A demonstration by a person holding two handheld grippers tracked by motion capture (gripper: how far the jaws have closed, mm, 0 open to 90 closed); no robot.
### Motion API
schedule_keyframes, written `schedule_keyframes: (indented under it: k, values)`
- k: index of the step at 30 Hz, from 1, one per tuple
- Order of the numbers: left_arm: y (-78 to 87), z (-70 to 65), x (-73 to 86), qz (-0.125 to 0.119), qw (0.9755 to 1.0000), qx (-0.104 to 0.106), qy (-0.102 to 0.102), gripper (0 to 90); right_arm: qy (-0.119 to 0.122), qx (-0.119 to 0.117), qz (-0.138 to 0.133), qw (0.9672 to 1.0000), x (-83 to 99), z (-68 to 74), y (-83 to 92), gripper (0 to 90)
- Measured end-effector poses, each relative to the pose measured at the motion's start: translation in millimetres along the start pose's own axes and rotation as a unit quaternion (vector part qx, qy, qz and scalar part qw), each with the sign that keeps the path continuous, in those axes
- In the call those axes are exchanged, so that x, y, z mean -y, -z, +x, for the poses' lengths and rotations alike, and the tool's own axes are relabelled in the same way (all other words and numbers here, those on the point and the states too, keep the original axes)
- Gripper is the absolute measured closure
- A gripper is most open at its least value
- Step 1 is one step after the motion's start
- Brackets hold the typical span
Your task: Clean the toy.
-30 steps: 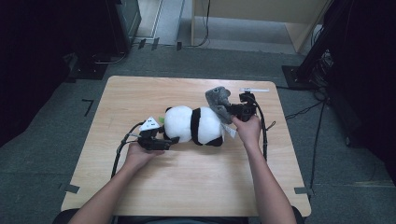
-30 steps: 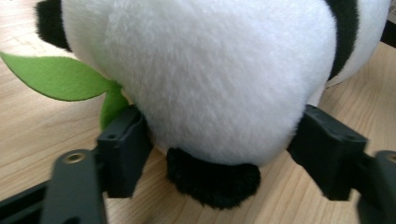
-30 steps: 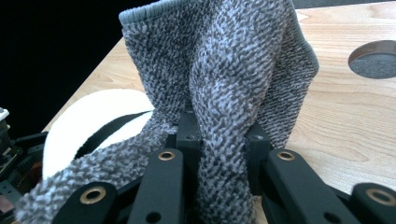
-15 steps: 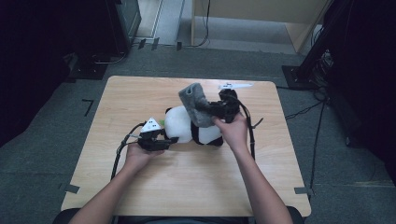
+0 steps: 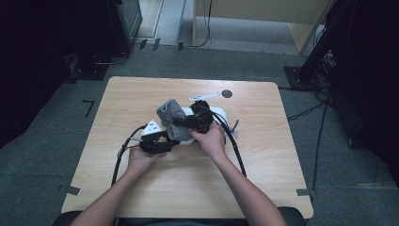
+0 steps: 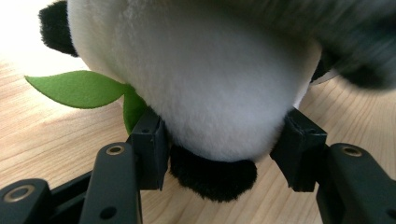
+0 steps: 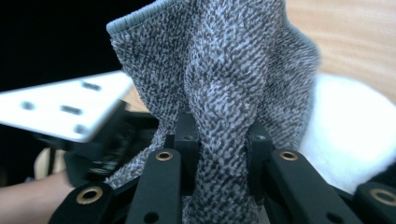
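Observation:
A black-and-white plush panda (image 5: 222,116) lies mid-table, mostly hidden under my hands. In the left gripper view its white body (image 6: 210,84) sits between the pads, with a green felt leaf (image 6: 79,88) at the left. My left gripper (image 5: 170,142) (image 6: 224,145) has just been closing, and both pads now press the plush. My right gripper (image 5: 182,123) (image 7: 222,149) is shut on a grey knitted cloth (image 5: 170,117) (image 7: 224,70). It holds the cloth above the panda, close to the left gripper.
The wooden table (image 5: 141,94) carries a small white strip (image 5: 203,97) and a dark round disc (image 5: 227,93) behind the panda. Black cables (image 5: 235,146) trail from both grippers toward the near edge. The left gripper's white plate (image 7: 60,112) lies just beyond the cloth.
My right gripper has carried the grey cloth leftward from the panda's right end to over the panda, near the left gripper. The left hand has stayed put.

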State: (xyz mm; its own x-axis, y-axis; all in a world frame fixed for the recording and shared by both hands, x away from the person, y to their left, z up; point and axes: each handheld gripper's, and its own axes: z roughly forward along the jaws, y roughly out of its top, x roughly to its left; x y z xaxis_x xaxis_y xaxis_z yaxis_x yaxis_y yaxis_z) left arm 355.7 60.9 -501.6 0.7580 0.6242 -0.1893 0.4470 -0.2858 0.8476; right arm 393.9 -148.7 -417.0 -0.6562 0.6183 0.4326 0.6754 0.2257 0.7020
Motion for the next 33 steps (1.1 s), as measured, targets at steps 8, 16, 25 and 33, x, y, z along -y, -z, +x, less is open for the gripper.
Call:
schedule_keyframes:
  k: [8, 16, 25, 33]
  values:
    - [-3.8, -0.2, 0.8, 0.008, 0.9999, -0.001, 0.011, 45.4, 0.02, 0.011, -0.002, 0.9997, 5.3, -9.9, -0.2, 73.0]
    - [-4.1, 0.7, -0.5, 0.017, 0.9997, -0.001, 0.017, 46.9, 0.029, 0.027, 0.002, 0.9992, 5.6, -14.3, 8.5, 71.5]
    - [-3.8, 2.3, -2.1, 0.022, 0.9994, 0.005, 0.027, 47.1, 0.019, 0.057, 0.001, 0.9982, 6.2, -28.7, 29.9, 71.6]
    - [-3.4, 3.8, -3.5, 0.029, 0.9991, 0.009, 0.029, 47.3, 0.011, 0.076, -0.002, 0.997, 7.6, -38.4, 48.6, 71.4]
